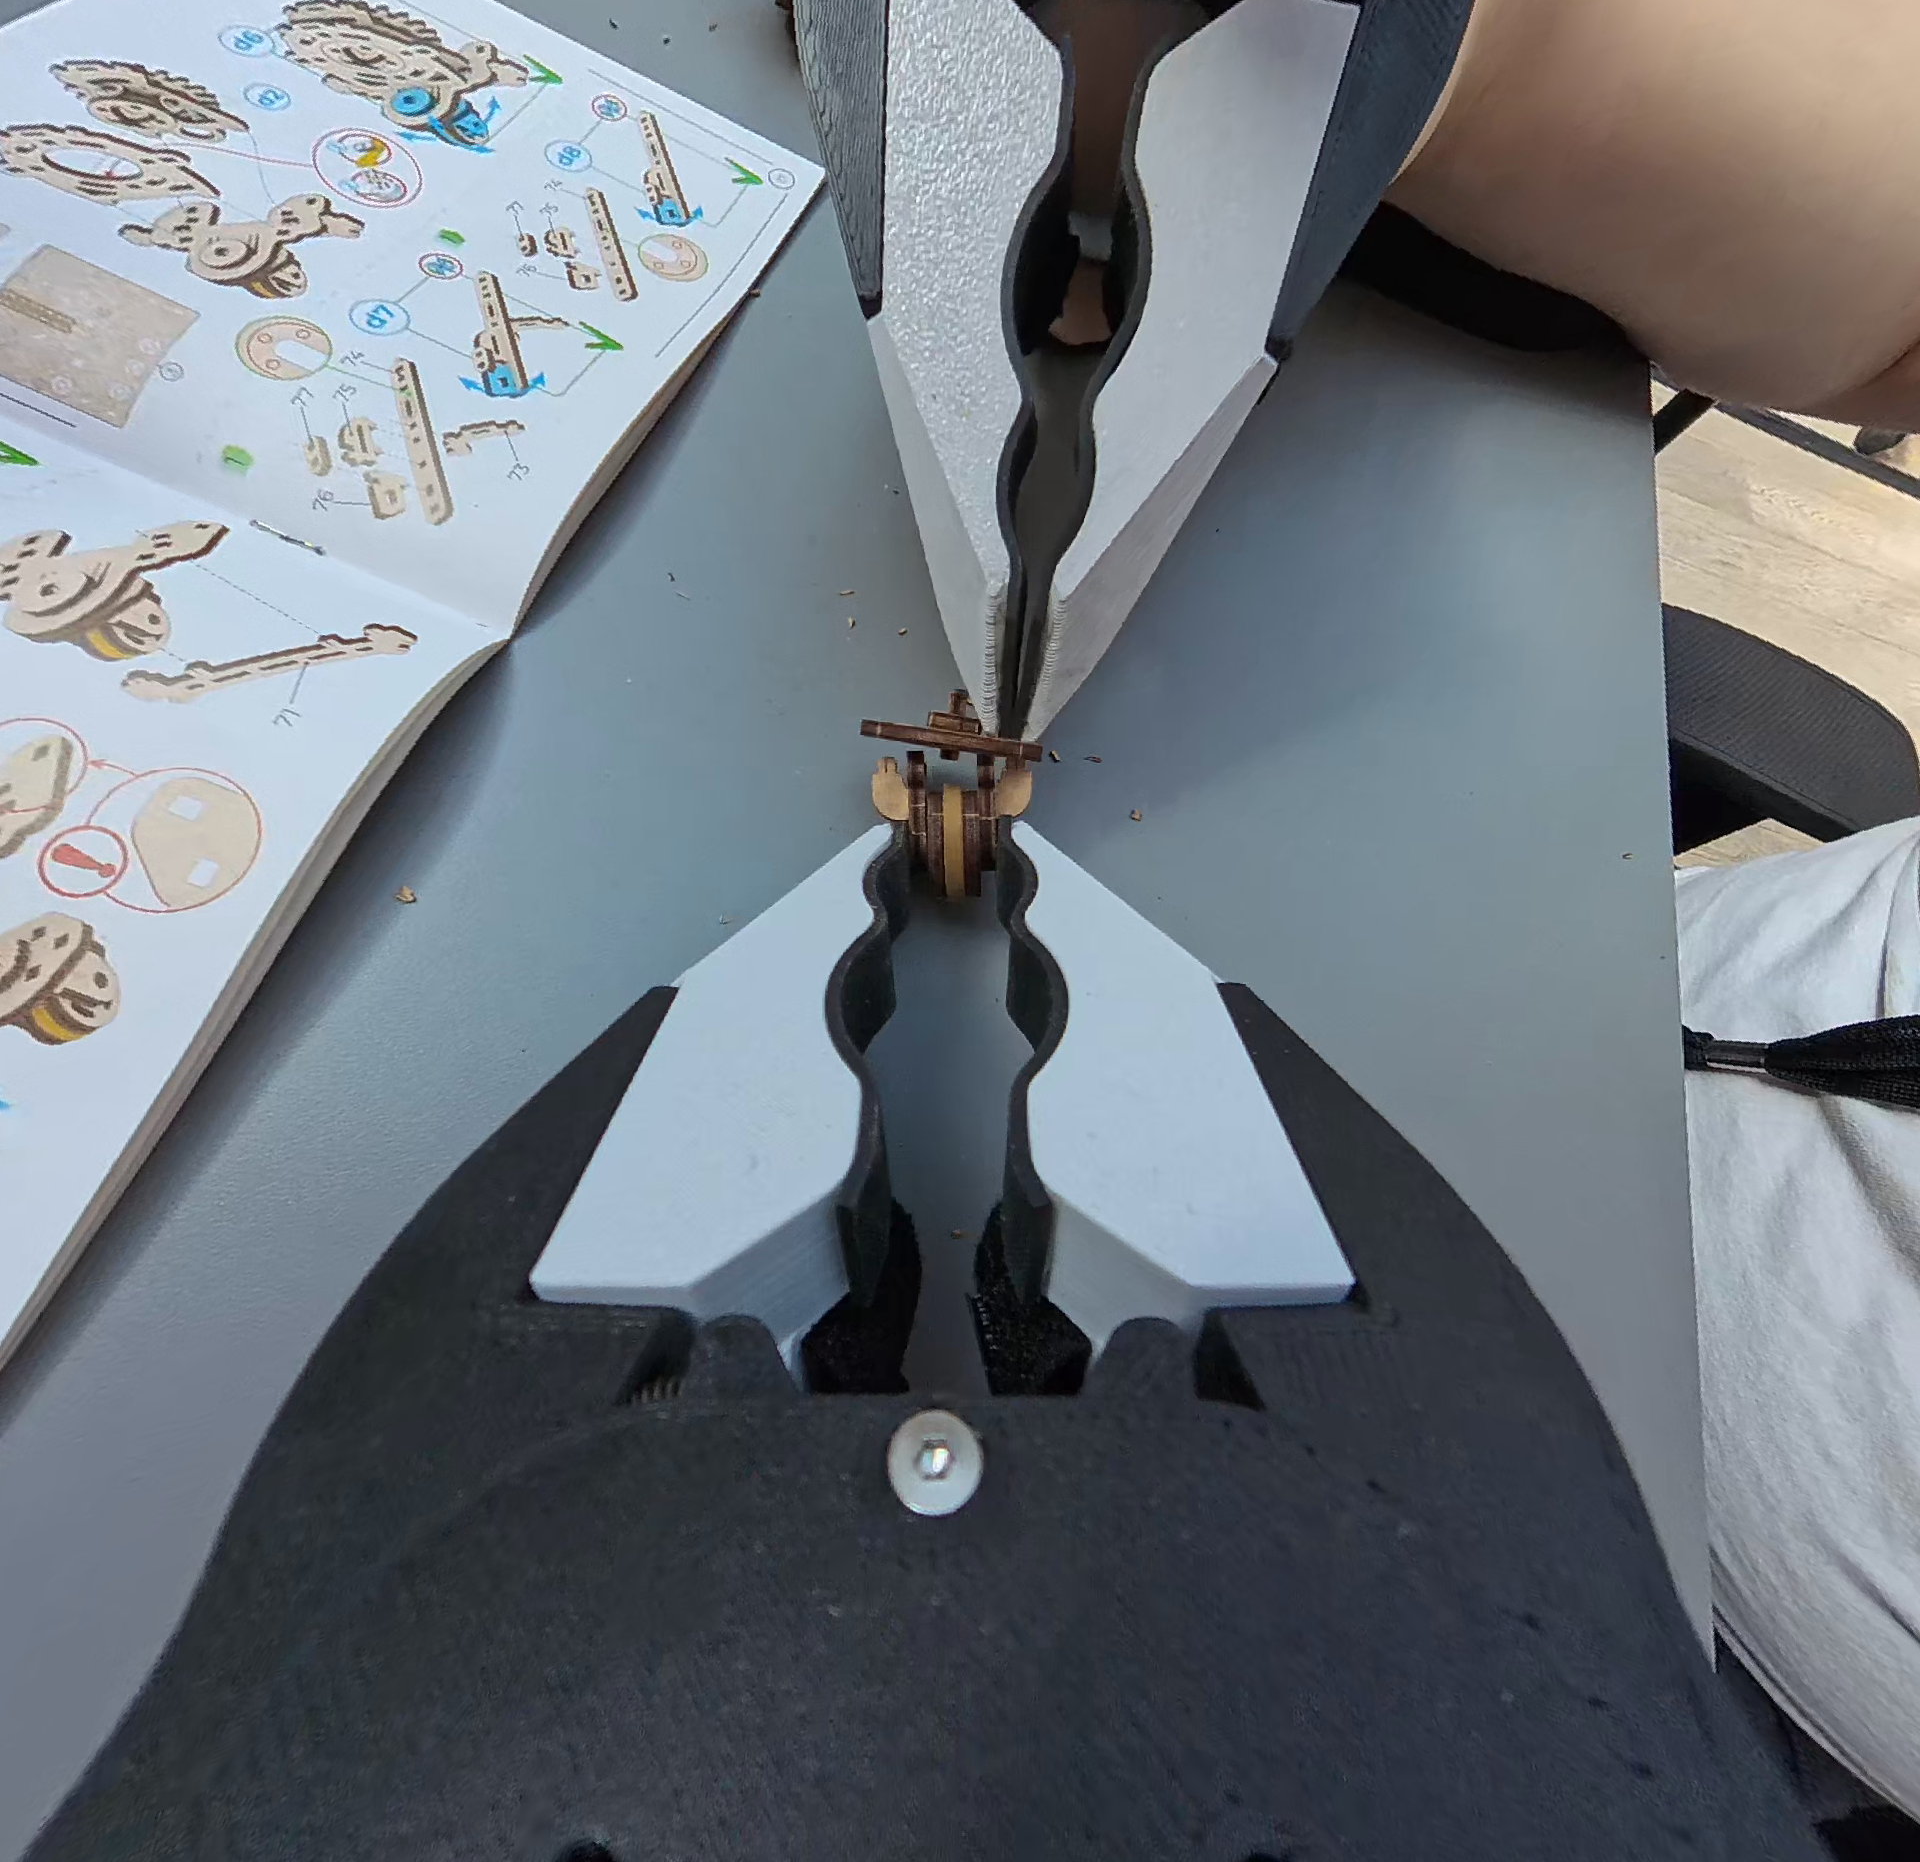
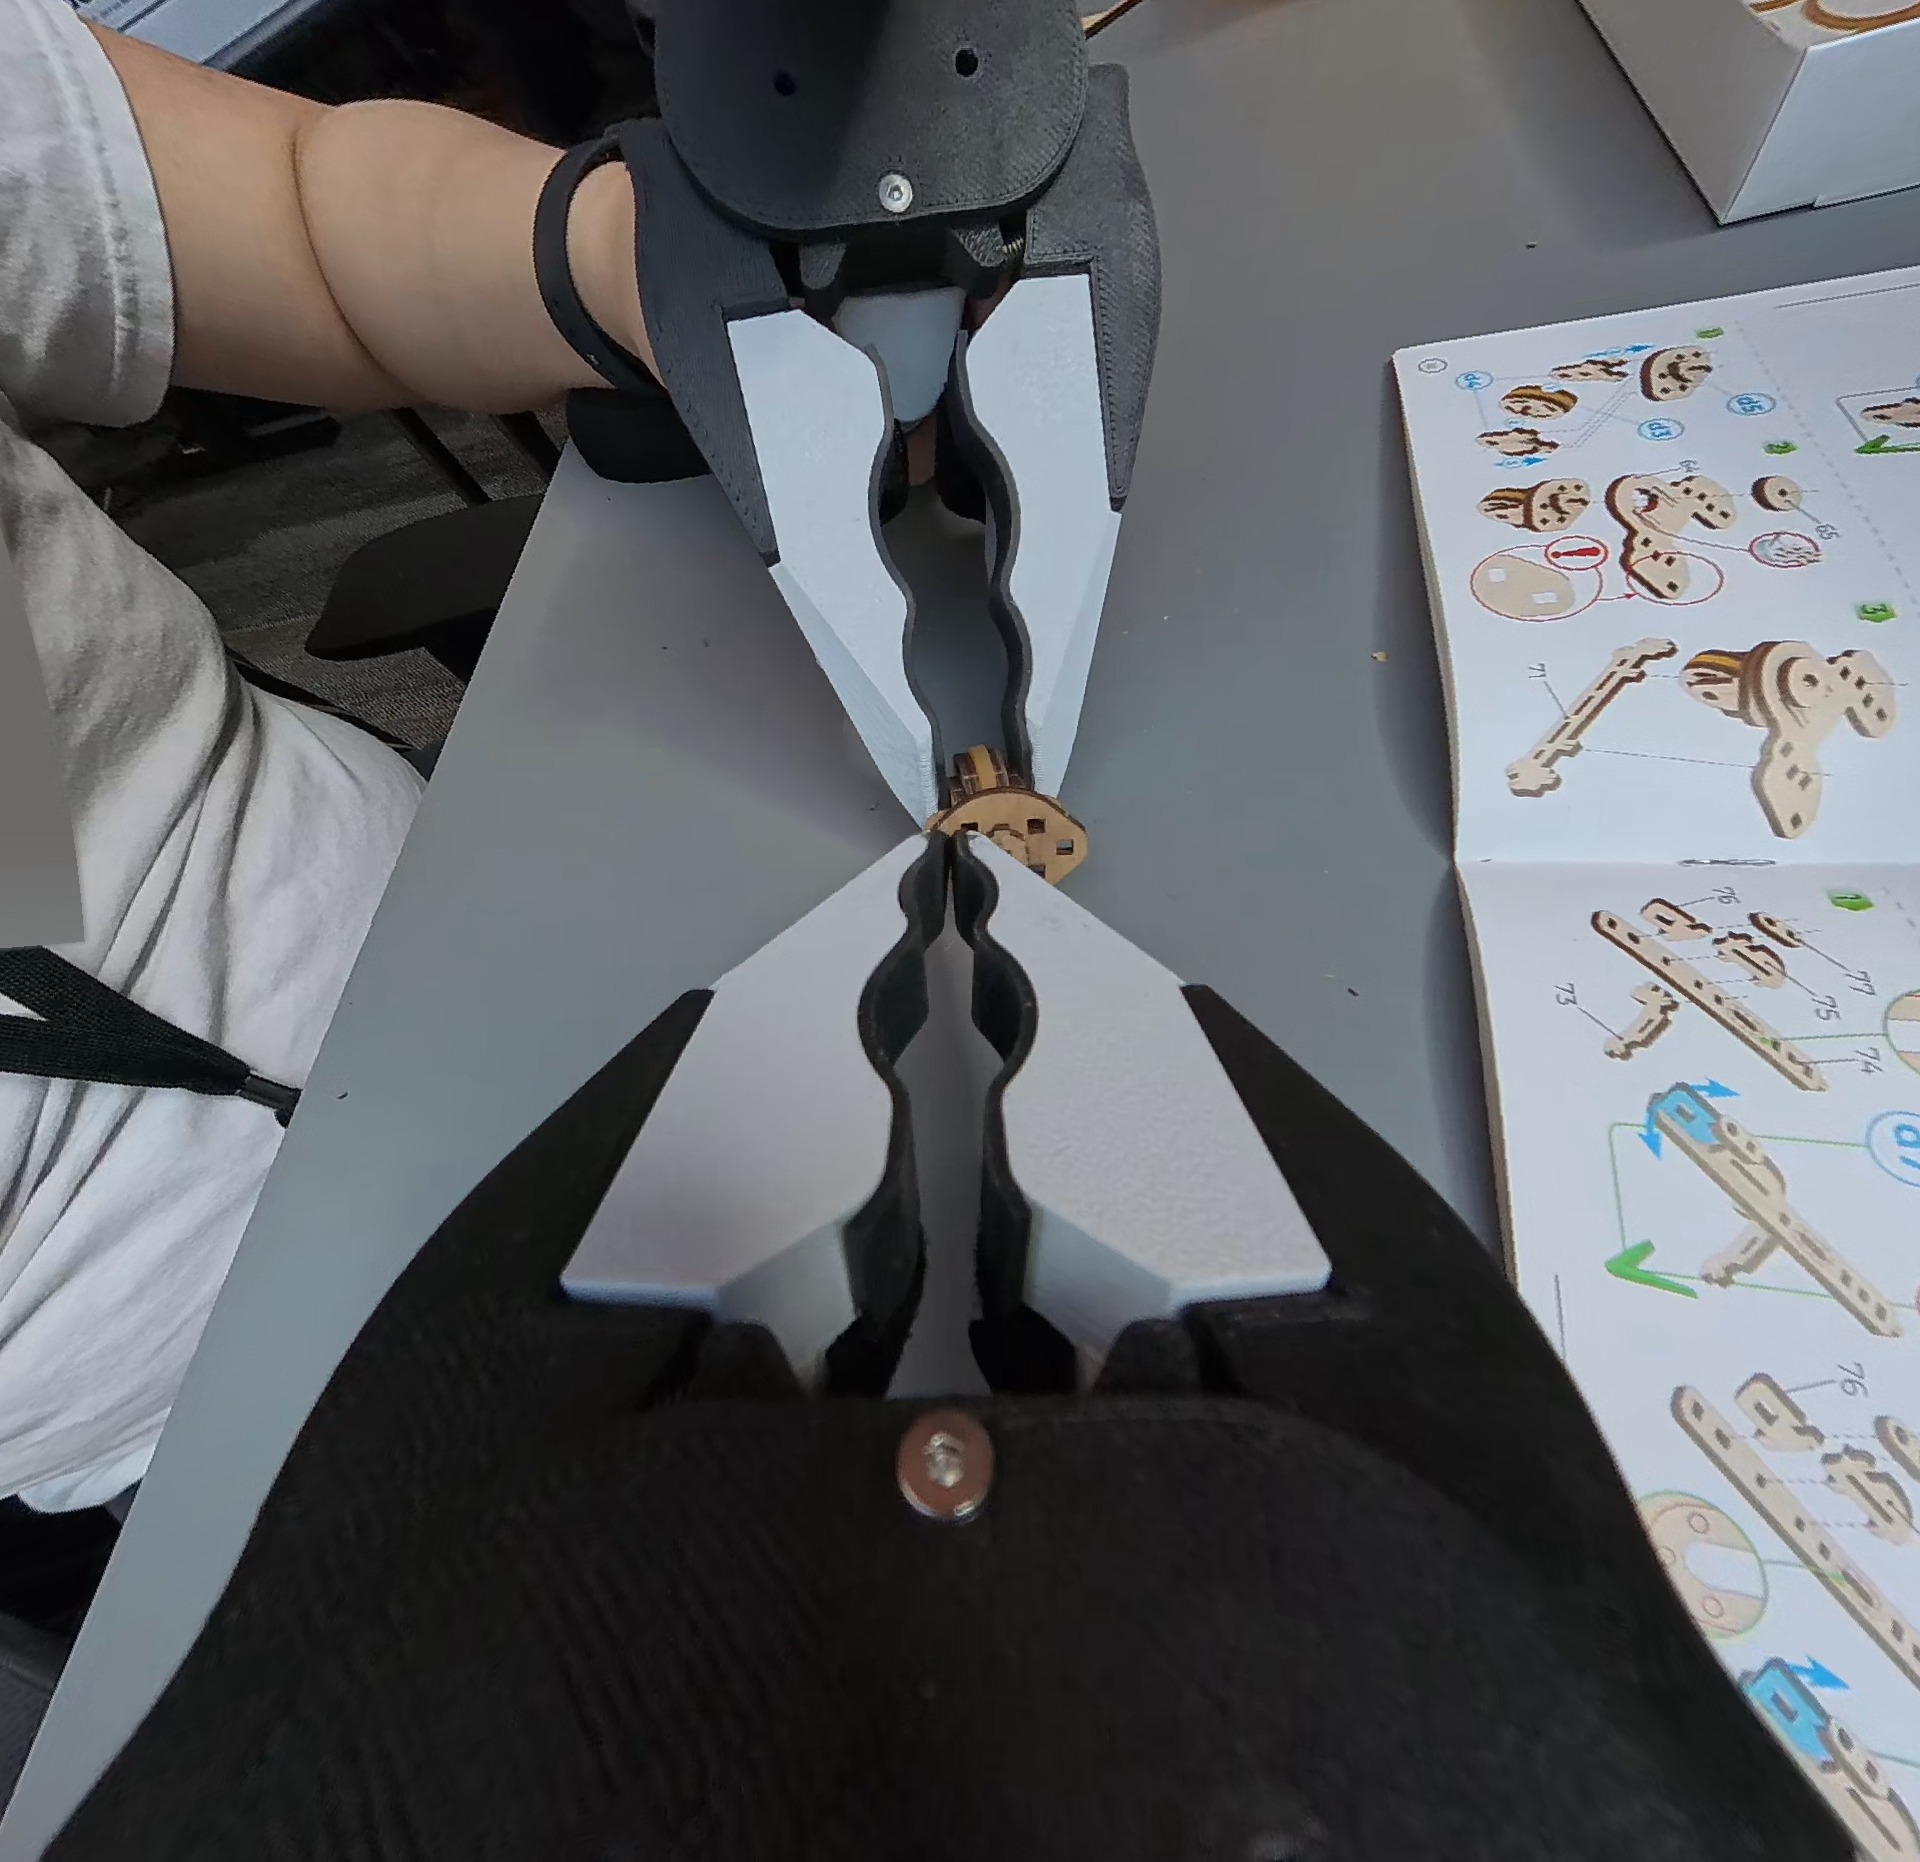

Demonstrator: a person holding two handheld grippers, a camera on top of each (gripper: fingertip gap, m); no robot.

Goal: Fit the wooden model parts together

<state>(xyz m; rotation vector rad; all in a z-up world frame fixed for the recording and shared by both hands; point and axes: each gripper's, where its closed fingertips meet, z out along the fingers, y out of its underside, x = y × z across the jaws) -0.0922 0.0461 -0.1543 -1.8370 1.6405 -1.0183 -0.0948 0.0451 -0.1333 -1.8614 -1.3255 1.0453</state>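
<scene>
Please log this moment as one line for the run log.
left tool: shut on wooden hub | right tool: shut on thin strip | strip at hub | above table

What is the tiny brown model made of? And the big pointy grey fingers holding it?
The small tan model piece looks like thin plywood: pale faces, dark burnt-looking edges. The left gripper's pale grey fingers seem matte plastic, probably 3D-printed, given the faint fine ridges.

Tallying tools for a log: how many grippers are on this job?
2. The left gripper holds the wooden wheel assembly; the right gripper meets it head-on, pinching the thin wooden strip.
</scene>
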